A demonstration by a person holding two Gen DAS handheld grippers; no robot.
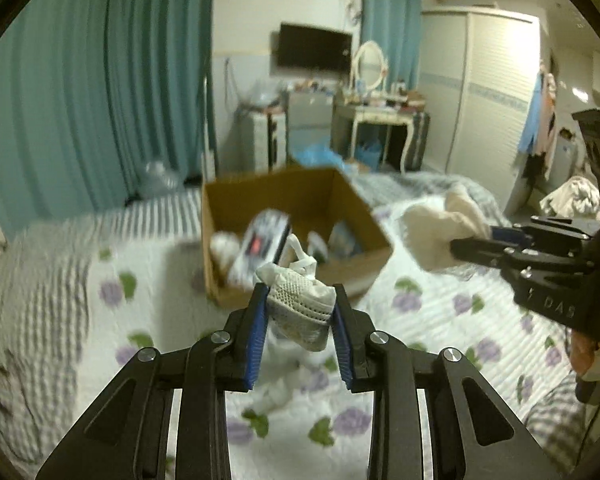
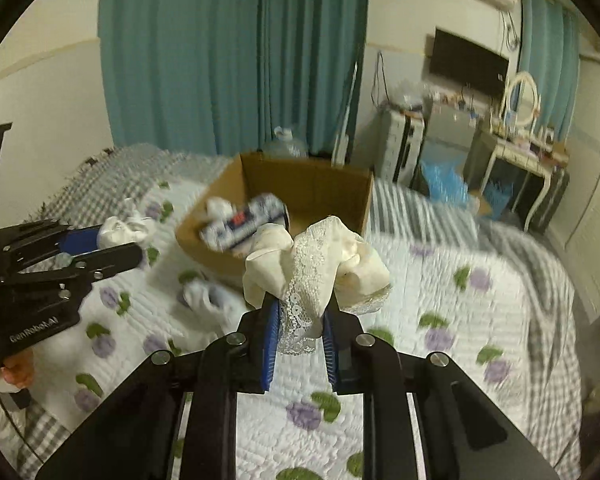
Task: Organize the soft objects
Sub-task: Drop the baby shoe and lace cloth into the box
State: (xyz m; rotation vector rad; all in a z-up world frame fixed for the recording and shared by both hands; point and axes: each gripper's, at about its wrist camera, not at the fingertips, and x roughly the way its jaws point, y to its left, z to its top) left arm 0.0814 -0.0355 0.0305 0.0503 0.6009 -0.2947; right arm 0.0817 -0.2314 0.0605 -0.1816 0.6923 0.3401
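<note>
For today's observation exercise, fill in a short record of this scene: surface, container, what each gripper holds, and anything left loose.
surface: bed with floral quilt
container: open cardboard box on the quilt, already holding soft items
left gripper: shut on white mesh cloth, held above the quilt near the box
right gripper: shut on cream lace garment
loose: white bundle on the quilt beside the box

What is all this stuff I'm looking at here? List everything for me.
Cardboard box: one, brown, open, on the bed.
Blue-white packet: one, in the box.
Mesh sock: one, white, in the left tool.
Lace cloth: one, cream, in the right tool.
White bundle: one, on the quilt beside the box.
Curtains: teal, behind the bed.
Television: one, black, on the wall.
Left tool: black, blue pads.
Right tool: black, blue pads.
</note>
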